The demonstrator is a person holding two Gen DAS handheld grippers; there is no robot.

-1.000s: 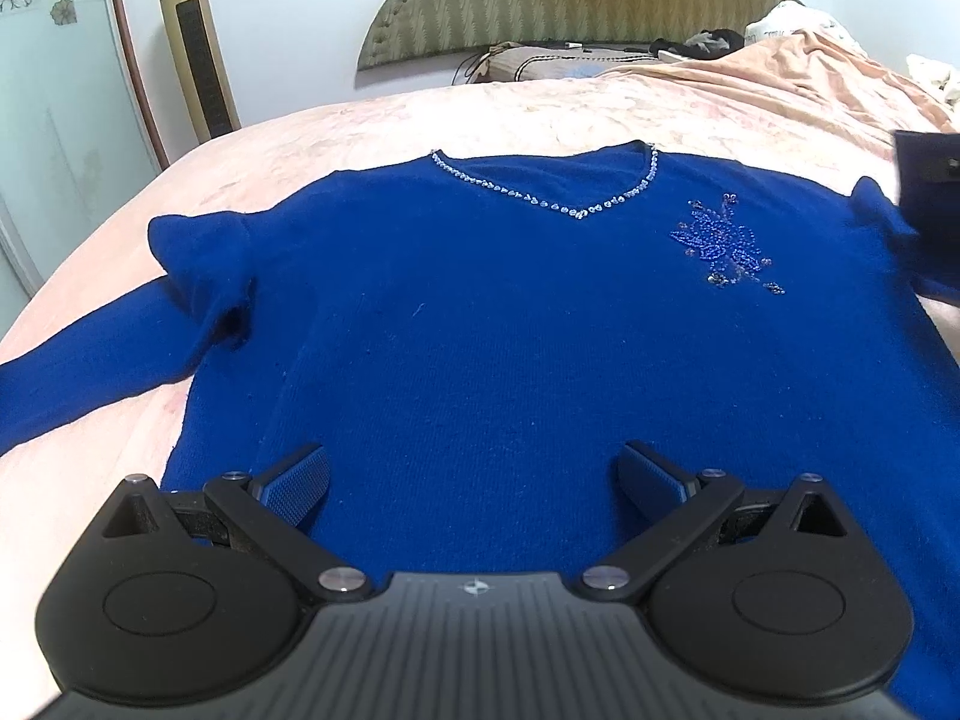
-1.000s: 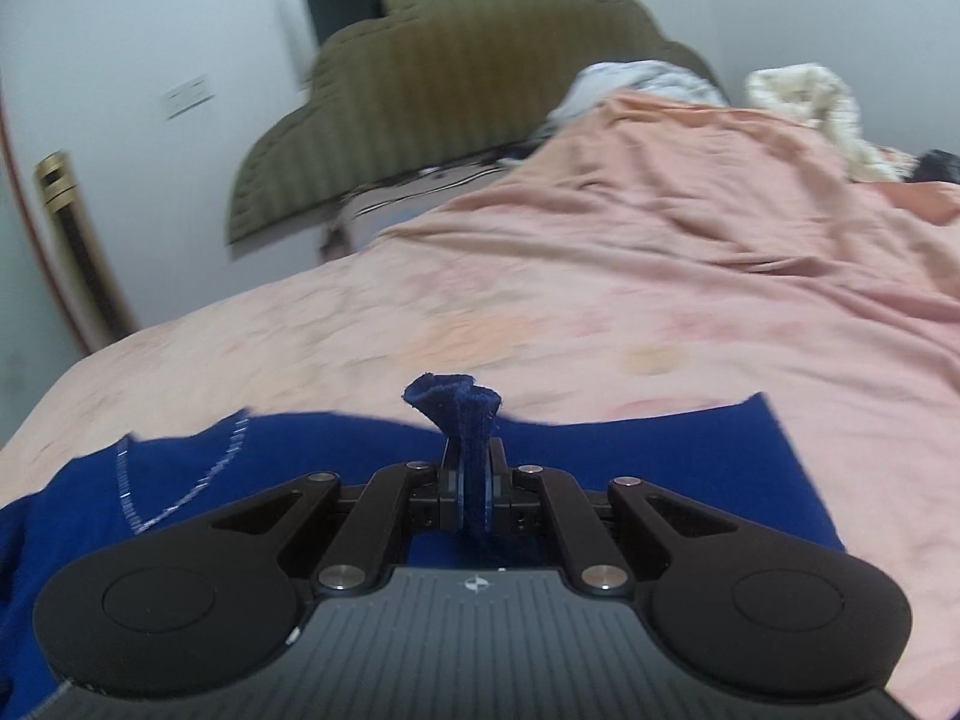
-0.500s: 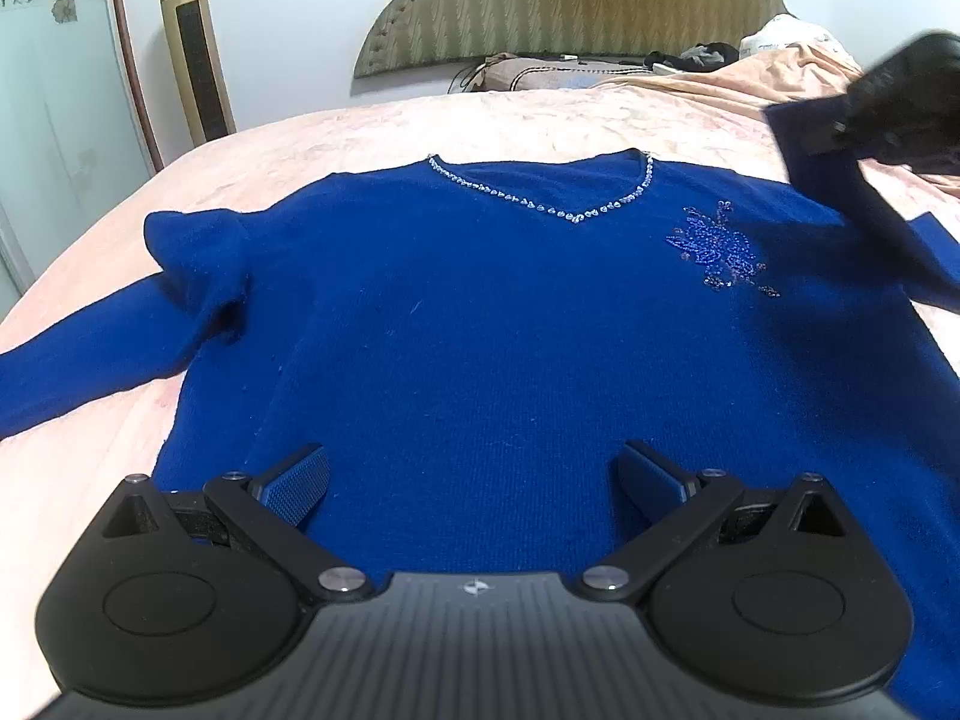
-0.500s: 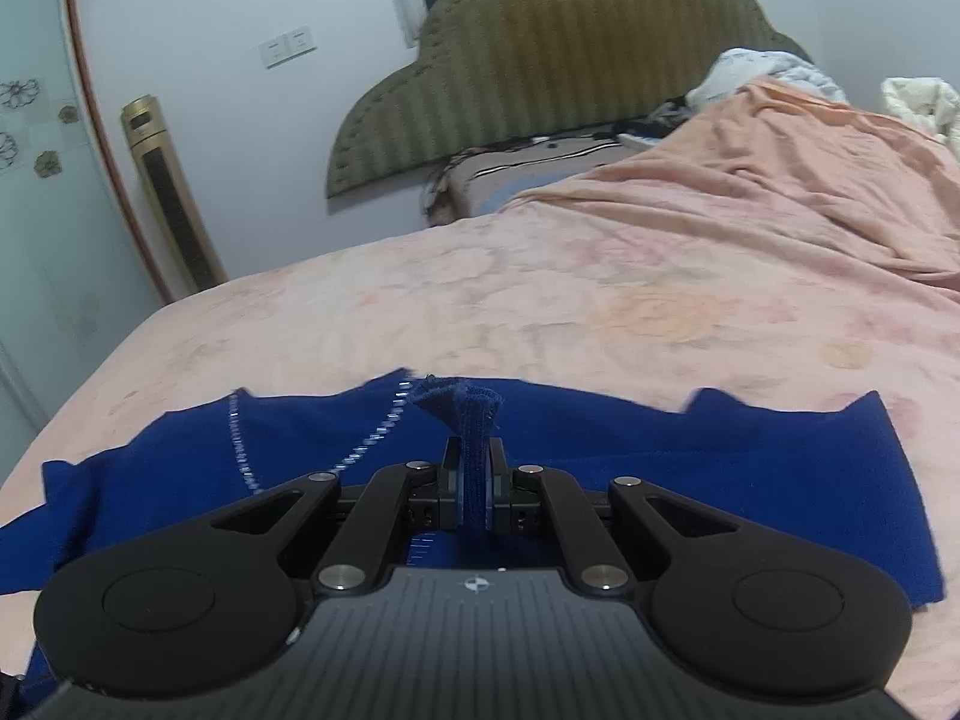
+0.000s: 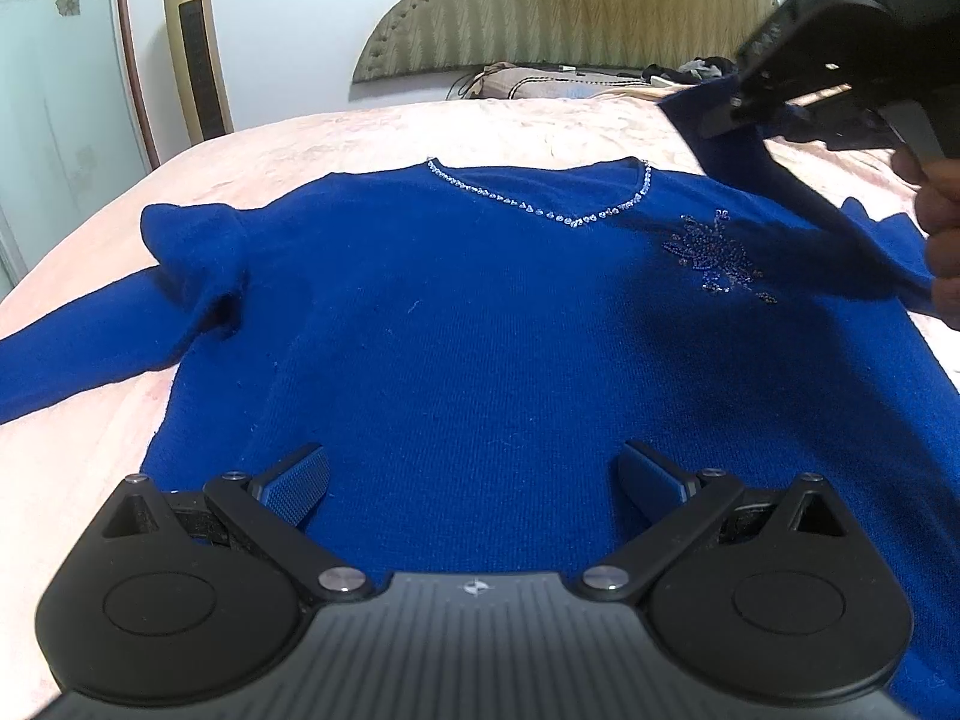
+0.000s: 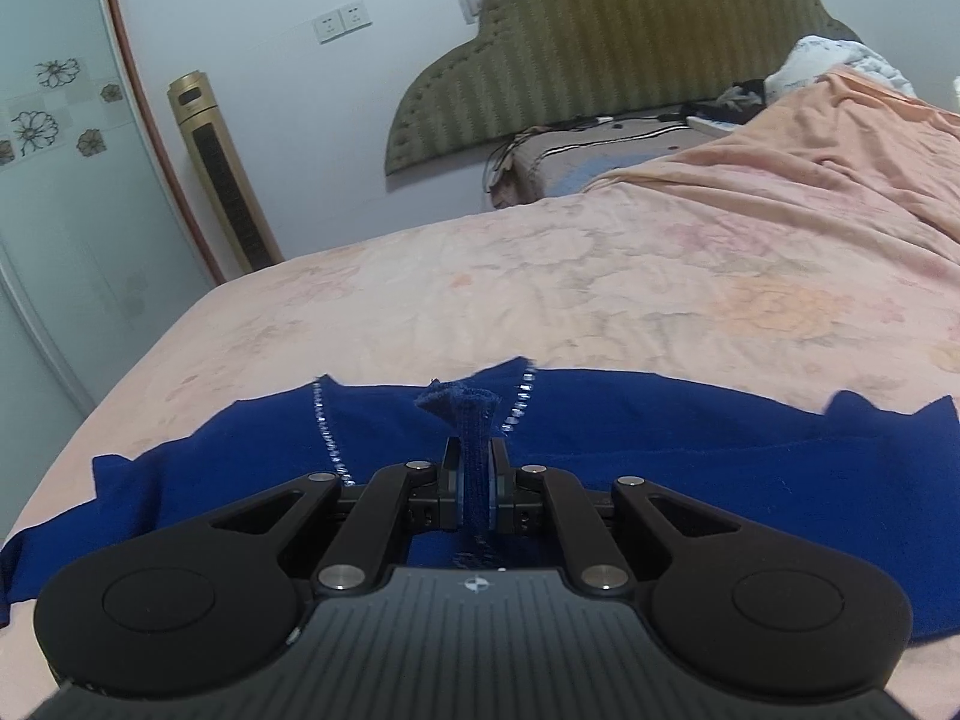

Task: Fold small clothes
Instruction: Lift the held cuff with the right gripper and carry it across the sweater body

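Note:
A blue sweater (image 5: pixel 480 324) with a beaded V-neck lies flat, front up, on the pink bedsheet (image 5: pixel 336 138). My left gripper (image 5: pixel 474 480) is open and empty, hovering over the sweater's lower middle. My right gripper (image 6: pixel 474 468) is shut on the cuff of the sweater's right sleeve (image 6: pixel 465 408). In the left wrist view the right gripper (image 5: pixel 744 108) holds that sleeve (image 5: pixel 798 192) up above the right shoulder, stretched across toward the neckline. The other sleeve (image 5: pixel 78 360) lies spread out to the left.
A padded headboard (image 5: pixel 570 6) and pillows stand at the far end of the bed. A gold tower fan (image 5: pixel 198 42) stands by the wall at the far left. A pile of pink bedding (image 6: pixel 840 138) lies at the right. The bed's left edge drops off.
My right gripper has carried the sleeve cuff up and leftward over the sweater's chest, toward the neckline. My left gripper has stayed in place, open.

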